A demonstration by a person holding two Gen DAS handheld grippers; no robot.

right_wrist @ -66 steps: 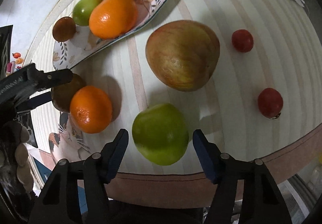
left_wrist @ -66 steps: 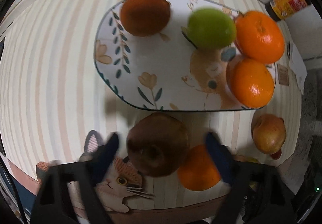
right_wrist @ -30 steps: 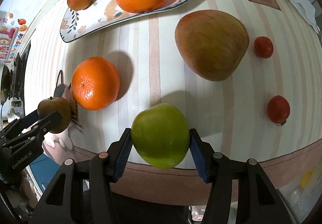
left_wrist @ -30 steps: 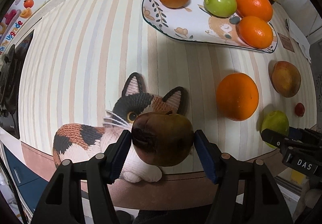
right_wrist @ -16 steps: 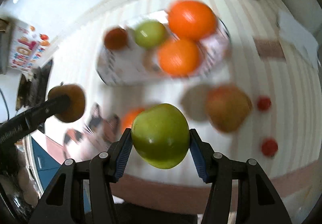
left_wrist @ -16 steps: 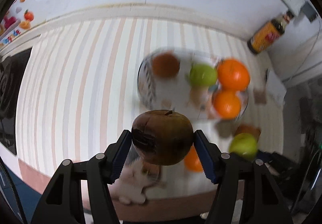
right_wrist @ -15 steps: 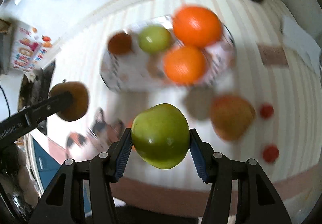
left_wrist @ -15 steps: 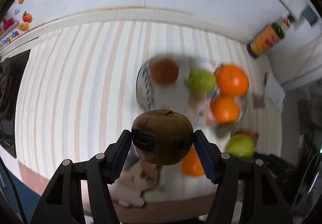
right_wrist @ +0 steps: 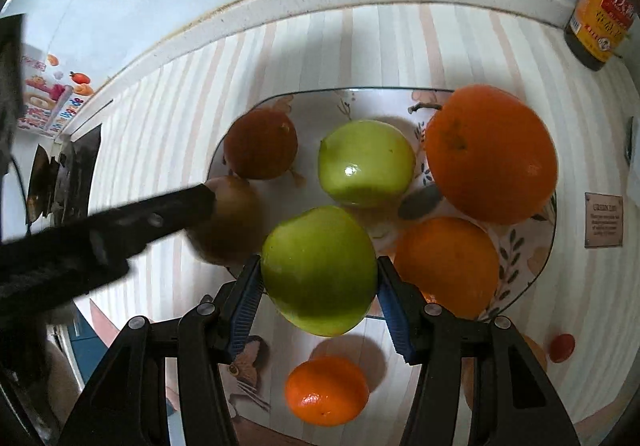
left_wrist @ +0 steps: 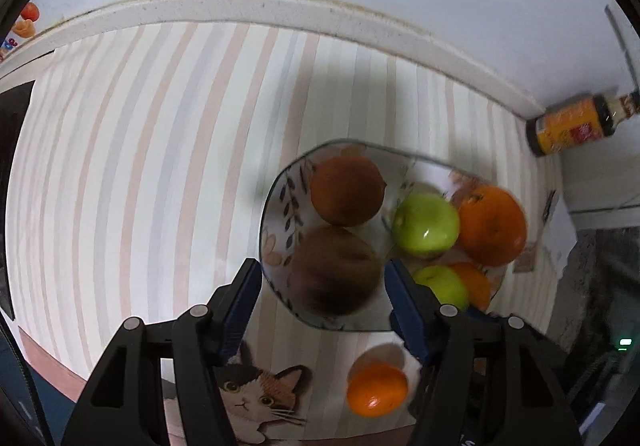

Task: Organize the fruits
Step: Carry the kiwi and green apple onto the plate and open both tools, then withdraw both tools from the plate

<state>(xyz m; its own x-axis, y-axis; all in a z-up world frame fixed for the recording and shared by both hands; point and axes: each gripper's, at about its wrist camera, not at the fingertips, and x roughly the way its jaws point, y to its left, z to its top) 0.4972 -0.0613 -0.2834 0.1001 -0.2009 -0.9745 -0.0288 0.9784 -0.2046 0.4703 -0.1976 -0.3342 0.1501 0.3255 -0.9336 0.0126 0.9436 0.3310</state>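
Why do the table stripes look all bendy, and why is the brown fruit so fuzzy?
Left wrist view: the fisheye lens curves the striped cloth, and the brown fruit is smeared, likely by motion. Right wrist view: same bending, near green apple sharp, glare spot on far green apple.

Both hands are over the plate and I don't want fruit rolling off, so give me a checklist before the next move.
1. Green apple over the plate: ok.
2. Right gripper hold: fingers have just been opening, apple between them, pads look in contact: cannot tell.
3. Brown fruit in left gripper: blurred, gaps beside it: cannot tell.
4. Landing spot free: plate crowded by large orange, smaller orange, second apple; spot beneath hidden: cannot tell.
5. Loose orange on the tablecloth, off the plate: not ok.
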